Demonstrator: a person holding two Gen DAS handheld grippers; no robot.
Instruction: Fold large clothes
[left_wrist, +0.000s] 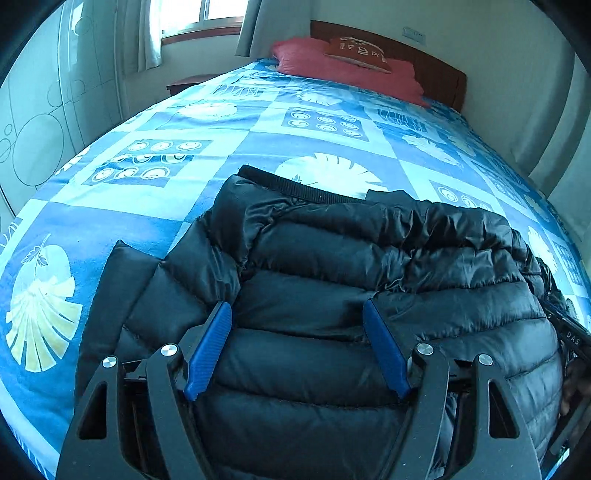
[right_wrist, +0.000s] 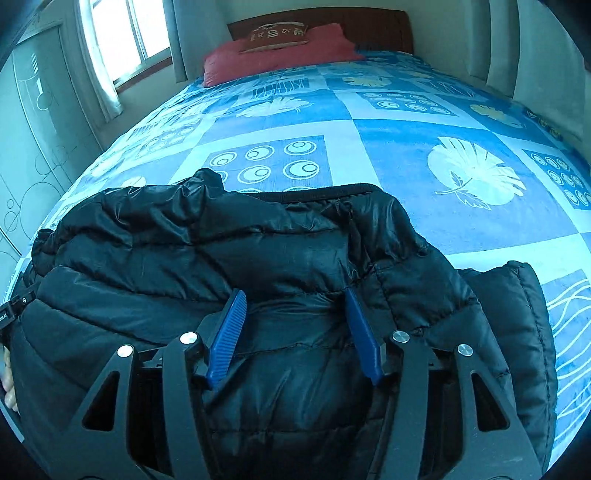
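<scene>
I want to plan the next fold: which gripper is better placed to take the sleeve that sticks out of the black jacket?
Probably the left gripper: a flat sleeve lies just beside its open fingers. The right gripper hangs over the jacket body.

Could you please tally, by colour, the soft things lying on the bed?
Black: 1, the puffer jacket
Red: 1, the pillow
Brown: 1, the small cushion lying on the red pillow
Blue patterned: 1, the bedspread beneath them all
Total: 4
</scene>
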